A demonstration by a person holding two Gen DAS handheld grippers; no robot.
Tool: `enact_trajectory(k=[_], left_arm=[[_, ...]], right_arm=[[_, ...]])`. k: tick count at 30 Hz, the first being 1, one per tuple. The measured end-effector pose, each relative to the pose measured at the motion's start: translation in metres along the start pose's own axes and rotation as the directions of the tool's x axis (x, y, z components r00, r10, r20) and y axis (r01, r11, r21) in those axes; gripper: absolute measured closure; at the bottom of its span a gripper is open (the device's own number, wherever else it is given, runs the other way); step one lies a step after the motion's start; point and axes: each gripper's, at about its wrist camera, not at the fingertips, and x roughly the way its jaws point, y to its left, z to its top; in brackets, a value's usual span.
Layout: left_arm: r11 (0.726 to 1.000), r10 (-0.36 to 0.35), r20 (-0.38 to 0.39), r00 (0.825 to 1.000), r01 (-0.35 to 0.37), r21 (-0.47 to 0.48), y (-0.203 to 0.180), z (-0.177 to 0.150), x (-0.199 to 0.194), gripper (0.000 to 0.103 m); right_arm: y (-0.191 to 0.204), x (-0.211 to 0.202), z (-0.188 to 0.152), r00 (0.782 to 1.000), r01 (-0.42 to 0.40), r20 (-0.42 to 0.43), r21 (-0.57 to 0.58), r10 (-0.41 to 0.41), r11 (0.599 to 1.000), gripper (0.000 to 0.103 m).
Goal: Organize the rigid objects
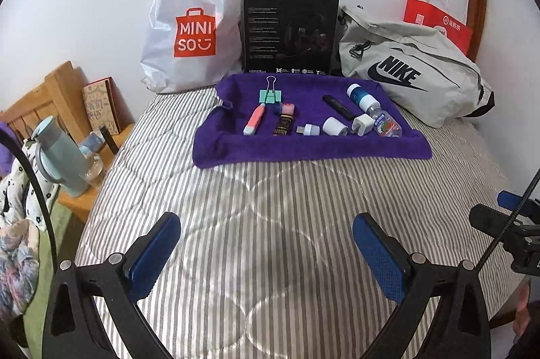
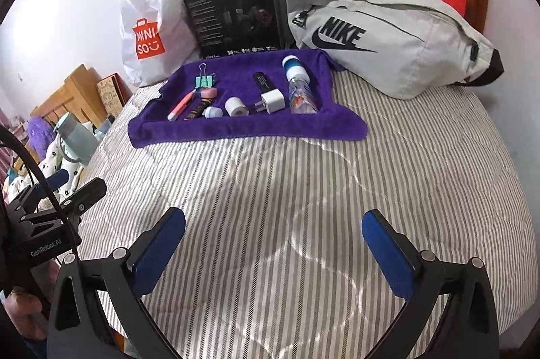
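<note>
A purple towel (image 1: 303,146) (image 2: 243,131) lies on the striped bed and carries several small objects in a row. Among them are a teal binder clip (image 1: 270,94) (image 2: 205,79), a pink utility knife (image 1: 254,121) (image 2: 182,106), a white charger plug (image 1: 362,125) (image 2: 272,101), a black stick (image 1: 338,106) (image 2: 264,83) and a small bottle (image 1: 371,107) (image 2: 298,82). My left gripper (image 1: 265,230) hovers open over bare bedding in front of the towel, nothing between its blue pads. My right gripper (image 2: 273,225) is likewise open and empty, well short of the towel.
Behind the towel stand a white Miniso bag (image 1: 192,31), a black Hecate box (image 1: 290,31), a grey Nike bag (image 1: 405,68) and a red paper bag (image 1: 438,21). A wooden bedside stand (image 1: 67,109) at left holds a pale blue flask (image 1: 59,153) and a book.
</note>
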Motion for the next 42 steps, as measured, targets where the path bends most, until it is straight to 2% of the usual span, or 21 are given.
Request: enact_trajectory(k=[6,14,42], left_arm=[[0.999,-0.031,0.004,1.0,0.031,-0.018,0.0,-0.008,-0.006,0.0],[0.999,-0.037,0.015,0.999,0.037,-0.022,0.004,-0.008,-0.015,0.0],[1.0,-0.018,0.002,1.0,0.018,-0.023,0.007,-0.006,-0.01,0.0]], right_arm=[[-0.004,0.004,-0.014,1.0,0.025,-0.017,-0.003,-0.025,1.0,0.0],[0.002,0.002,-0.017,0.999,0.029,-0.018,-0.025,-0.029,0.999,0.0],[0.005,-0.007,-0.016,0.999,0.032,-0.003,-0.032,-0.032,0.999,0.0]])
